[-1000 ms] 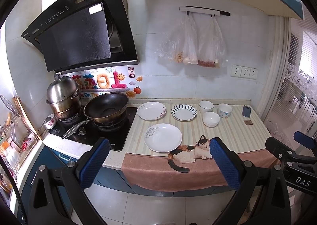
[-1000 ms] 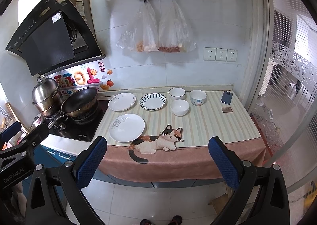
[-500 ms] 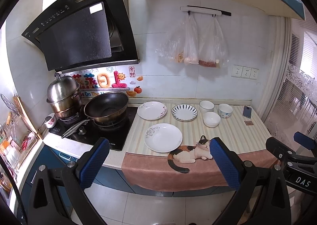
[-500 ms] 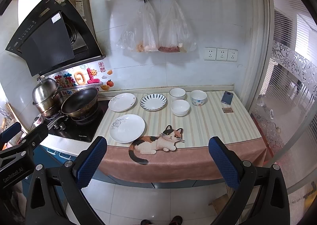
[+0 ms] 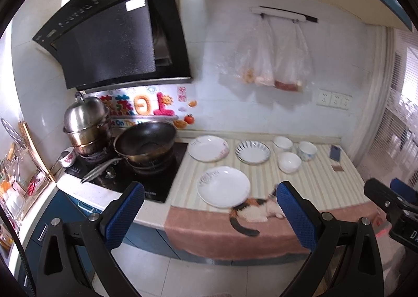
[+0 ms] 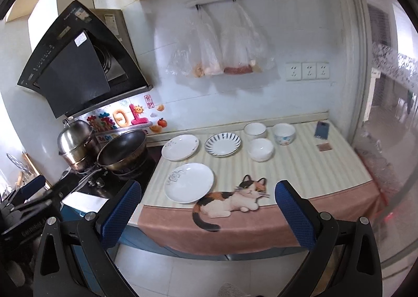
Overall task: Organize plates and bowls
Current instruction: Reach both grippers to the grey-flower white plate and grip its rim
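Nothing is judged done yet. Three plates (image 6: pixel 188 182) (image 6: pixel 180 150) (image 6: pixel 222 144) and three bowls (image 6: pixel 260 149) (image 6: pixel 255 130) (image 6: pixel 284 134) are laid out singly on the tabletop (image 6: pixel 308 166), none stacked. The left hand-held gripper (image 5: pixel 209 214) and right hand-held gripper (image 6: pixel 207 214) are held spread apart and empty, well short of the dishes. All sorting is left.

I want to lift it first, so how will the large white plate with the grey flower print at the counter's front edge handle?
The large white plate with the grey flower print looks glazed, so probably slippery and breakable. It lies flat and shallow on the striped mat, so the fingers likely must catch its thin rim.
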